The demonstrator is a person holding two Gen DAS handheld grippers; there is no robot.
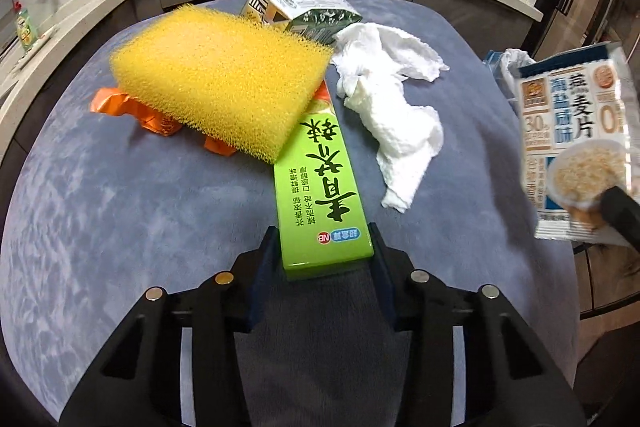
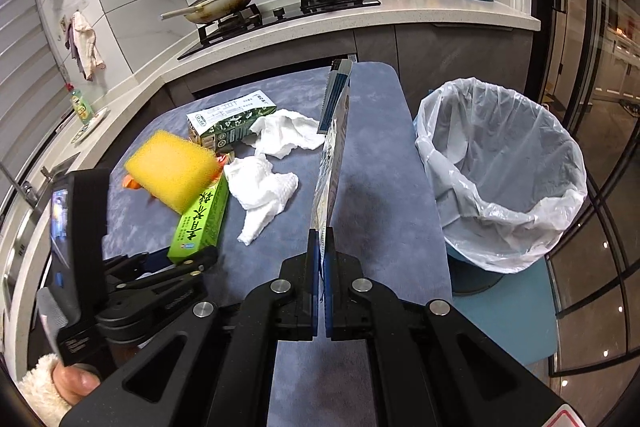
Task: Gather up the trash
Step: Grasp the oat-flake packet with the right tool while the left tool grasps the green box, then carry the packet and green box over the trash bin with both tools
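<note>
A long green box [image 1: 320,187] lies on the blue-grey table [image 1: 140,207], its far end under a yellow sponge [image 1: 224,79]. My left gripper [image 1: 325,247] is shut on the box's near end, one pad against each side. Beside them lie crumpled white tissue [image 1: 396,107], a green-and-white carton [image 1: 296,11] and an orange wrapper [image 1: 120,103]. My right gripper [image 2: 322,239] is shut on a white oatmeal packet [image 2: 332,147], held edge-on above the table's right part. That packet [image 1: 572,131] also shows at the right of the left wrist view.
A bin lined with a clear bag [image 2: 500,167] stands open just right of the table. Behind runs a counter [image 2: 440,15] with a hob, two pans and several bottles. A person's hand in a fleecy sleeve [image 2: 60,383] holds the left gripper [image 2: 188,259].
</note>
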